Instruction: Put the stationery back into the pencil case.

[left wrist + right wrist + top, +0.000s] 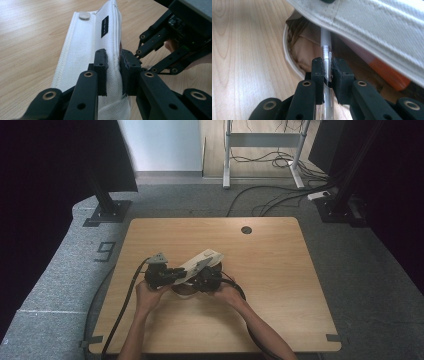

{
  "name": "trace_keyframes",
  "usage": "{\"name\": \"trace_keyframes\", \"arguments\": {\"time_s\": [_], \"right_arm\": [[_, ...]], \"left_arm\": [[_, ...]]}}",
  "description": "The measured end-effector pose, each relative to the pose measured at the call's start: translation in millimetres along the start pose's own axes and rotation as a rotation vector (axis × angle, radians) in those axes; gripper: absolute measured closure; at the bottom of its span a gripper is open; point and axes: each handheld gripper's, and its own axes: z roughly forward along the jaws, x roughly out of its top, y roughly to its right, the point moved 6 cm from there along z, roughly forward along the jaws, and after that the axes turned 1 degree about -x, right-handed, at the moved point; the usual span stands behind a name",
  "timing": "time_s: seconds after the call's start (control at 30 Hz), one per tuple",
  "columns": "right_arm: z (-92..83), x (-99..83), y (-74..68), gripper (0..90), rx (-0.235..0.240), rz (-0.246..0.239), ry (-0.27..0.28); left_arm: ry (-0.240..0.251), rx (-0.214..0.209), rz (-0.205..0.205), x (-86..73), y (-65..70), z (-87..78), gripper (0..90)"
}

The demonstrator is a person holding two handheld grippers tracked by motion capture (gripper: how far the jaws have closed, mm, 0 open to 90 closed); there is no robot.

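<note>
White canvas pencil case (87, 57) sits pinched by its edge in my left claw (113, 72), lifted over the desk (280, 285). My right claw (327, 75) is clamped on a clear pen (325, 53), whose tip pokes into the case's open mouth just ahead. An orange pen (387, 72) lies inside, to the right.

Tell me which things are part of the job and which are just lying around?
Part of the job:
white pouch, pinched by the left gripper
clear pen, held by the right gripper
orange pen inside

Just around:
table
floor cables
</note>
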Motion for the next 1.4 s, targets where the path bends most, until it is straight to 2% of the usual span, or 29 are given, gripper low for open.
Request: {"name": "trace_keyframes", "arguments": {"time_s": [0.27, 0.37, 0.5, 0.67, 0.8, 0.97, 1.07, 1.23, 1.4], "right_arm": [[13.7, 3.1, 1.6, 77.3, 0.008, 0.014, -0.008], [15.9, 1.1, 1.7, 72.6, 0.022, 0.019, -0.007], [7.6, -2.2, 4.1, 65.3, 0.009, 0.031, 0.001], [-4.3, -6.7, 6.0, 61.8, 0.000, 0.037, 0.009], [-15.4, -17.1, 5.4, 58.4, -0.005, 0.047, 0.003], [-23.6, -39.2, 4.6, 58.1, -0.017, 0.063, -0.014], [-25.8, -45.6, 4.5, 58.8, -0.020, 0.069, -0.018], [-25.5, -56.9, 7.8, 67.6, -0.028, 0.078, -0.037], [-22.8, -58.7, 13.5, 73.5, -0.044, 0.083, -0.040]], "left_arm": [[-0.003, -0.001, 0.000, -0.3, -0.3, 0.0, 76.4], [-0.003, -0.001, 0.000, -0.3, -0.2, 0.0, 76.5], [-0.004, -0.002, 0.000, -0.4, -0.3, -0.1, 76.5], [-0.005, -0.003, 0.000, -0.5, -0.4, 0.0, 76.4], [-0.005, -0.003, -0.001, -0.6, -0.5, 0.1, 76.4], [-0.005, -0.006, -0.001, -0.7, -0.8, 0.1, 76.4], [-0.005, -0.007, -0.002, -0.7, -0.8, 0.3, 76.4], [-0.005, -0.008, -0.003, -0.7, -0.6, 0.4, 76.3], [-0.006, -0.008, -0.001, -0.8, -0.5, 0.4, 76.3]]}}
